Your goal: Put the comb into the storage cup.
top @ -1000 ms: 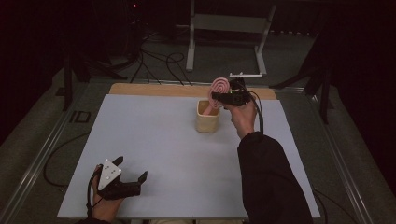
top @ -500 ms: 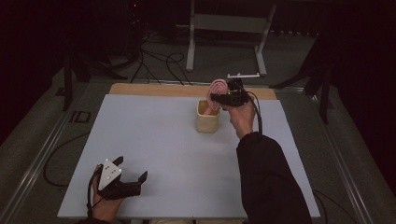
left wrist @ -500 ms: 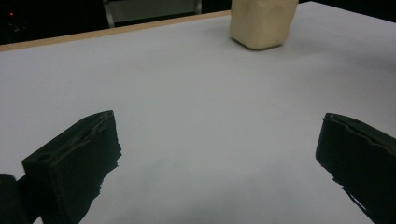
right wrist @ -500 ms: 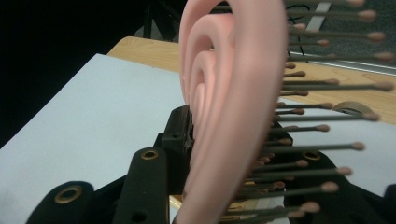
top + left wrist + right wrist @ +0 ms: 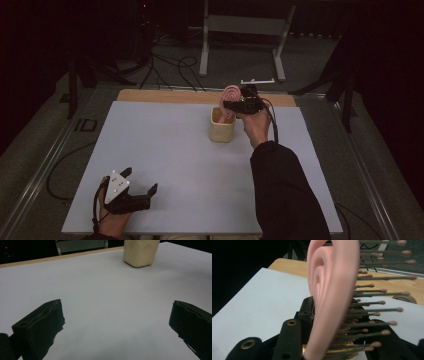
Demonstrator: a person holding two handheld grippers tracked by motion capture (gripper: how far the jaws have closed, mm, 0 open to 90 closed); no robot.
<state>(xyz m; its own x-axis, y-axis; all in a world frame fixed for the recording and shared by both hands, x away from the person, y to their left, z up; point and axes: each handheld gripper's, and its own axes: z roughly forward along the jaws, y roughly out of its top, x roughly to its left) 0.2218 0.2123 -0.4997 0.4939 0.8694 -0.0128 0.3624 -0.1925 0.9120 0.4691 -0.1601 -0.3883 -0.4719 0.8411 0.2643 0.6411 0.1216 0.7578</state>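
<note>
A pink hairbrush (image 5: 230,94) with ball-tipped bristles (image 5: 372,307) stands upright, its lower end reaching down into a cream cup (image 5: 222,131) at the far middle of the white table (image 5: 165,150). My right gripper (image 5: 232,106) is shut on the hairbrush (image 5: 332,290) just above the cup's rim, and the jaws clamp the brush from both sides. My left gripper (image 5: 141,179) rests at the near left of the table, open, with nothing between its jaws. From the left gripper (image 5: 117,322) the cup (image 5: 141,252) stands far ahead to the right.
A wooden strip (image 5: 165,96) runs along the table's far edge, with a roll of tape (image 5: 404,298) lying on it. Behind the table a metal stand (image 5: 240,30) and cables (image 5: 165,65) are on the floor.
</note>
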